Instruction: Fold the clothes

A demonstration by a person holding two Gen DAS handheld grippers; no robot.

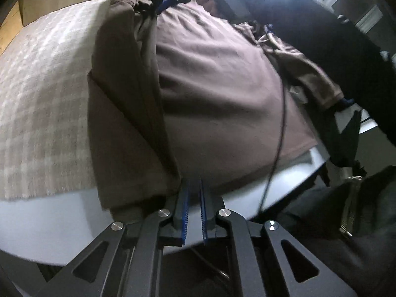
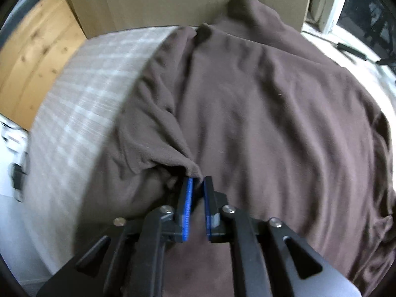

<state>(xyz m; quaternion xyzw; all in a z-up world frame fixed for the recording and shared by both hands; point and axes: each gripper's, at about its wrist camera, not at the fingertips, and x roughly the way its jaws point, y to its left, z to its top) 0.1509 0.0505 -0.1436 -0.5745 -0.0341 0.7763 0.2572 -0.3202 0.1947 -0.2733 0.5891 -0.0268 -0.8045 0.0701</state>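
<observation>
At the near edge of the tabletop [image 1: 44,225], the left gripper [image 1: 195,185] was clenched on the hem of the brown garment [image 1: 217,94], a thin fold of cloth pinched between its blue pads. The right gripper [image 2: 196,182] was likewise clamped on a bunched edge of the same garment [image 2: 272,113], its cloth gathered into a small peak right at the tips.

The garment lay spread across a pale checked mat [image 1: 42,104] covering much of the tabletop. Along its left side one long strip was already turned over onto the body, so the fold looked begun but far from finished: the far sleeve and collar end were still rumpled, and the right side hung loose toward the right edge. The remaining folds, and any squaring up, were judged still to come.

Beyond the far edge of the tabletop stood a cardboard box [image 2: 188,0], with wood flooring [image 2: 34,57] to the left and a window frame [image 2: 329,7] at the far right.
</observation>
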